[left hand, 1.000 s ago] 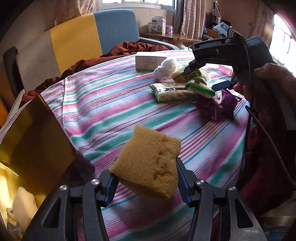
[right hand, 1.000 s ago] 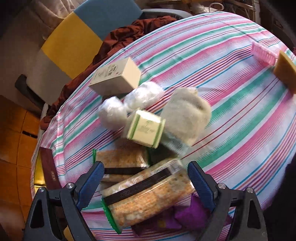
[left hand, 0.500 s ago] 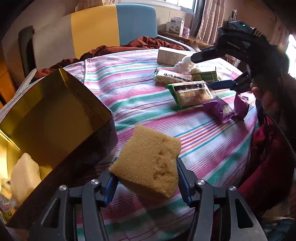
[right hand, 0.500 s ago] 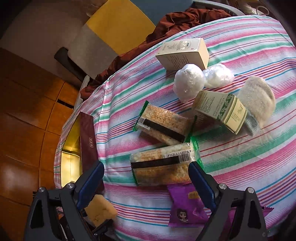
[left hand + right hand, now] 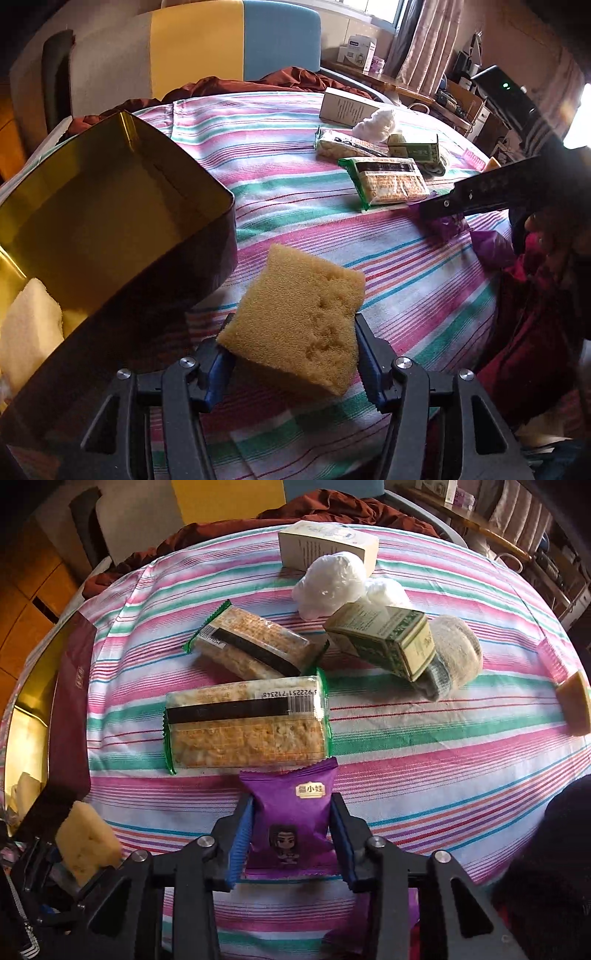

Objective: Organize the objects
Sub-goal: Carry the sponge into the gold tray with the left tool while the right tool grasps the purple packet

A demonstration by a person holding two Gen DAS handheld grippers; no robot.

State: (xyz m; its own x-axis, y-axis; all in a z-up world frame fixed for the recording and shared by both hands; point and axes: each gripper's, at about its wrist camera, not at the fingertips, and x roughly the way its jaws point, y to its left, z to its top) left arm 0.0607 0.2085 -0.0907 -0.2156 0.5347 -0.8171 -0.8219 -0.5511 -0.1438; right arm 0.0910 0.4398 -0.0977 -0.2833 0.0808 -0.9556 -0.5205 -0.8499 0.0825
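My left gripper (image 5: 293, 356) is shut on a yellow sponge (image 5: 295, 321) and holds it above the striped tablecloth, just right of an open gold-lined box (image 5: 110, 221). The sponge also shows in the right wrist view (image 5: 86, 840). My right gripper (image 5: 291, 843) is closed around a purple snack packet (image 5: 291, 819) lying on the cloth at the table's near edge. Beyond it lie two cracker packs (image 5: 247, 725) (image 5: 255, 646), a green carton (image 5: 384, 642), white wrapped balls (image 5: 332, 583) and a cream box (image 5: 328, 544).
A white item (image 5: 29, 328) lies inside the gold box. A grey sock (image 5: 454, 657) lies beside the green carton. Another sponge (image 5: 574, 703) and a pink comb (image 5: 474, 158) lie at the far right. A chair with a brown cloth (image 5: 229, 48) stands behind the table.
My left gripper has carried the sponge leftward, nearer the gold box. My right gripper has moved back from over the cracker packs, come down at the near edge and closed on the purple packet.
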